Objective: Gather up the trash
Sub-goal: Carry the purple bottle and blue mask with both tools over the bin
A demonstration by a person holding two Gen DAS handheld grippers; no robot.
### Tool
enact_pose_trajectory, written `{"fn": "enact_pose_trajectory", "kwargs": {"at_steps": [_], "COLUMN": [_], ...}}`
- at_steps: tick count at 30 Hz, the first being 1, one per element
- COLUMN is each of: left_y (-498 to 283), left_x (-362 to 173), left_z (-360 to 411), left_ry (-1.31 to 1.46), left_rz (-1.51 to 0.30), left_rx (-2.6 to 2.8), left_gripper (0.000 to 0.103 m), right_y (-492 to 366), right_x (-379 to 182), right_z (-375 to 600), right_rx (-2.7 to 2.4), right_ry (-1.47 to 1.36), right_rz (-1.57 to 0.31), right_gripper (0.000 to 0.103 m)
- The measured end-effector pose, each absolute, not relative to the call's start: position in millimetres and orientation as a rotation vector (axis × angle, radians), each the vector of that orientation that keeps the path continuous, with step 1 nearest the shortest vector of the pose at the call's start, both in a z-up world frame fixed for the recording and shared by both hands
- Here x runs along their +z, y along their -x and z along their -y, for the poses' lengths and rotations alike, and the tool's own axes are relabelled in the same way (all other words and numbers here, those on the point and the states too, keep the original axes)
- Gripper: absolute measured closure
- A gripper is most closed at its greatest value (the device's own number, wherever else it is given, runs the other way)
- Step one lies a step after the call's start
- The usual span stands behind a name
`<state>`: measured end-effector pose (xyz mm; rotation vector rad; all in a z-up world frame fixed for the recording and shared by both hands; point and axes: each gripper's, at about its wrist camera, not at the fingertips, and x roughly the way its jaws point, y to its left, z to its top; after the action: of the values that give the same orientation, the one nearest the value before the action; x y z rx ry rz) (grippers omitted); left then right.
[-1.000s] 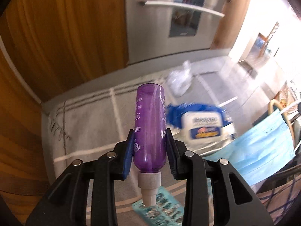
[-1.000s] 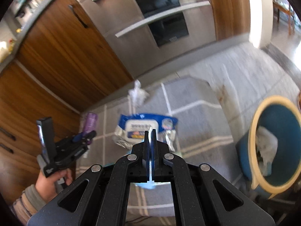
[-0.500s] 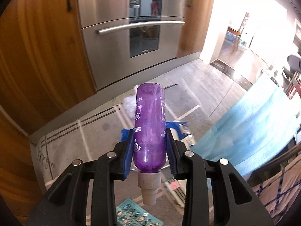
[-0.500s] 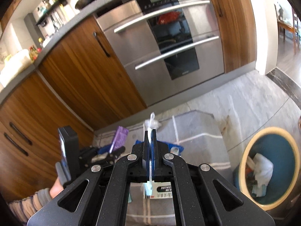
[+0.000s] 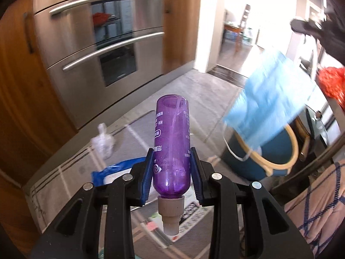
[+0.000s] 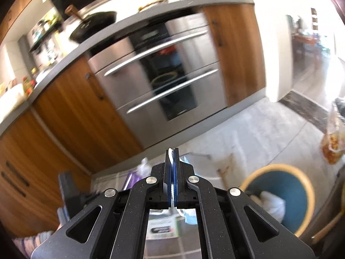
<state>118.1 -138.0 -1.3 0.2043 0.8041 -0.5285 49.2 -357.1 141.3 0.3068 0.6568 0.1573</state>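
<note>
My left gripper [image 5: 172, 168] is shut on a purple plastic bottle [image 5: 171, 146], cap toward the camera, held high above the rug. My right gripper [image 6: 171, 164] is shut on the white ear strap [image 6: 170, 154] of a blue face mask [image 5: 269, 105], which hangs in the air over the blue bin with a tan rim [image 5: 278, 151]. The bin [image 6: 280, 185] holds a crumpled white tissue [image 6: 271, 202] and sits low right in the right wrist view. The left gripper with the bottle [image 6: 131, 180] shows at lower left there.
On the grey rug [image 5: 129, 138] lie a crumpled clear wrapper [image 5: 103, 142], a blue-and-white wipes pack [image 5: 112, 170] and printed packaging [image 5: 192, 213]. A steel oven [image 5: 103, 49] and wooden cabinets [image 6: 71, 116] stand behind. A plaid cloth [image 5: 319, 205] is at right.
Both grippers rose and tilted up; more of the oven and counter shows. The mask swung right, over the bin. The bottle stays clamped.
</note>
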Motion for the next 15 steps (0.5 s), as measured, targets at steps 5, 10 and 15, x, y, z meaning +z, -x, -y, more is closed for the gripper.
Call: {"fn": "enact_pose_trajectory", "kwargs": {"at_steps": [5, 10, 15], "left_y": [-110, -102, -103], "left_x": [-8, -9, -21], "left_z": [190, 248, 306], "left_ry": [-0.241, -0.242, -0.266], "left_rz": [-0.811, -0.818, -0.847], "left_rx": [-0.628, -0.754, -0.865], "left_gripper": [0.071, 0.071, 0.071], "right_y": [-43, -39, -45], "right_x": [144, 136, 115], "right_z": [404, 436, 451], "right_rx": [0.029, -0.039, -0.097], "right_ry": [-0.341, -0.387, -0.360], "right_rz": [-0.623, -0.615, -0.663], "right_gripper": [0.101, 0.101, 0.101]}}
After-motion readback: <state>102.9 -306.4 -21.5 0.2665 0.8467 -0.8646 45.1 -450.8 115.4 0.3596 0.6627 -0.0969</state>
